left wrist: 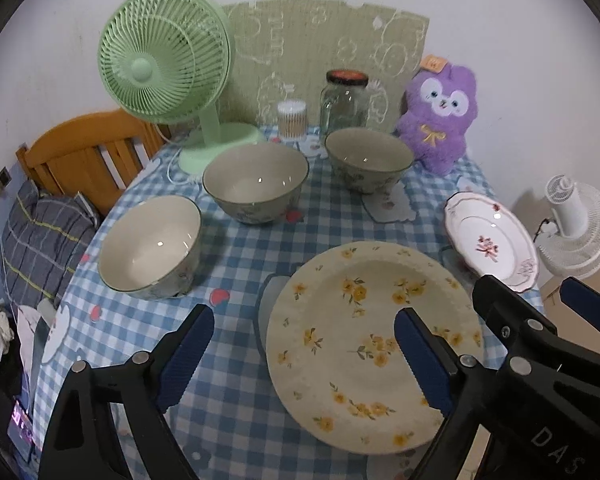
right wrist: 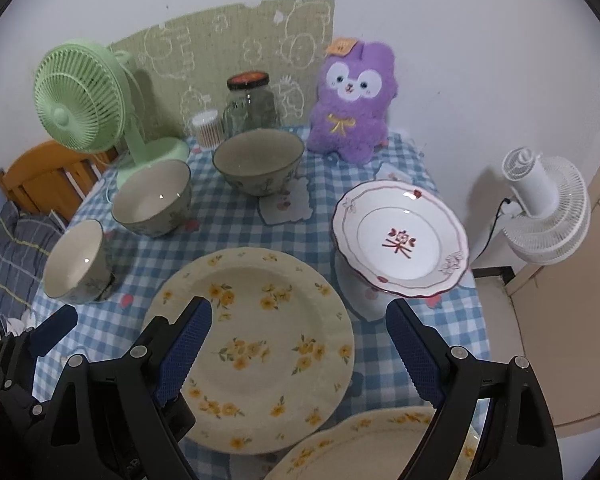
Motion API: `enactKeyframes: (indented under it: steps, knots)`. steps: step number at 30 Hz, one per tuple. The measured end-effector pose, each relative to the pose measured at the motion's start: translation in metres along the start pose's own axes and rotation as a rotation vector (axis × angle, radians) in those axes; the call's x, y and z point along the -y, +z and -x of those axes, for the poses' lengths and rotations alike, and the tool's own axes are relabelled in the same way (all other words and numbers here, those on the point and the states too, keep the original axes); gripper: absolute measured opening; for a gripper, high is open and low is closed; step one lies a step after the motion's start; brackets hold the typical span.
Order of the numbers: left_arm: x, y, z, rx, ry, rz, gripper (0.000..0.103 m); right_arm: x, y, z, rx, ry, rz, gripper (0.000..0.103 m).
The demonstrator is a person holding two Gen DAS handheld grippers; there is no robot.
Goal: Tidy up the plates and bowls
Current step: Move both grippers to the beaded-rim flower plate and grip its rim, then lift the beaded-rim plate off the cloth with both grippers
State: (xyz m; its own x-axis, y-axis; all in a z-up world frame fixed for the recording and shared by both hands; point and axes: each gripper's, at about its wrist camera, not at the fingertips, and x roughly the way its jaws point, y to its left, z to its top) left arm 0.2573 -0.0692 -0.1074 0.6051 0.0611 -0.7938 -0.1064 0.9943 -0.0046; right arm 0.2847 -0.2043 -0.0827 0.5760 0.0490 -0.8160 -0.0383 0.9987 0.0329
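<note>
In the left wrist view, the left tongs (left wrist: 304, 344) are seen at the bottom of the frame, spread wide and grasping nothing; one blue pad (left wrist: 422, 360) is seen over the yellow-flowered plate (left wrist: 364, 320), the other over the checked cloth of the desk (left wrist: 228, 264). The right tongs (left wrist: 540, 304) are caught at the lower right edge, also parted. Three bowls are lined up across the middle: one at the left (left wrist: 150, 246), one at the centre (left wrist: 256, 182), one toward the upper right (left wrist: 368, 158). A red-patterned plate (left wrist: 490, 240) is placed at the right edge of the desk. A green fan (left wrist: 164, 56), a jar (left wrist: 344, 100) and a purple plush (left wrist: 440, 116) are ranged along the back.

In the right wrist view, the right tongs (right wrist: 298, 336) are held released over the flowered plate (right wrist: 252, 344) in the lower centre. A second flowered plate (right wrist: 360, 444) is cut off at the bottom edge. The red-patterned plate (right wrist: 400, 236) is found right of centre, the bowls at the left.
</note>
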Motion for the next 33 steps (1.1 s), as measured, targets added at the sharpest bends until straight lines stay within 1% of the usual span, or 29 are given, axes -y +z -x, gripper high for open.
enactKeyframes:
  steps: [4,7,12,16,19,22,24,28,33]
  knots:
    - [0.002,0.001,-0.018,-0.029,0.021,0.01,0.09,0.003,0.001,-0.019,-0.022,0.025,-0.013,0.091]
    - [0.004,0.001,-0.028,-0.038,0.042,0.009,0.09,0.002,0.002,-0.033,-0.037,0.023,0.008,0.091]
    - [0.007,0.0,-0.05,-0.078,0.037,0.027,0.09,0.006,0.003,-0.053,-0.067,0.021,0.003,0.09]
    - [0.01,-0.002,-0.064,-0.104,0.062,0.021,0.085,0.011,-0.001,-0.07,-0.105,0.031,-0.015,0.086]
    - [0.011,-0.007,-0.075,-0.134,0.065,0.031,0.083,0.014,-0.007,-0.083,-0.142,0.033,-0.023,0.082]
    - [0.013,-0.011,-0.083,-0.156,0.072,0.019,0.082,0.017,-0.012,-0.093,-0.174,0.034,-0.032,0.08]
    - [0.013,-0.012,-0.087,-0.166,0.079,0.016,0.082,0.018,-0.014,-0.098,-0.186,0.027,-0.031,0.079]
    - [0.014,-0.014,-0.093,-0.187,0.072,0.019,0.076,0.02,-0.015,-0.106,-0.208,0.018,-0.032,0.074]
    - [0.019,-0.016,-0.098,-0.194,0.099,-0.009,0.075,0.019,-0.017,-0.113,-0.227,0.014,-0.026,0.072]
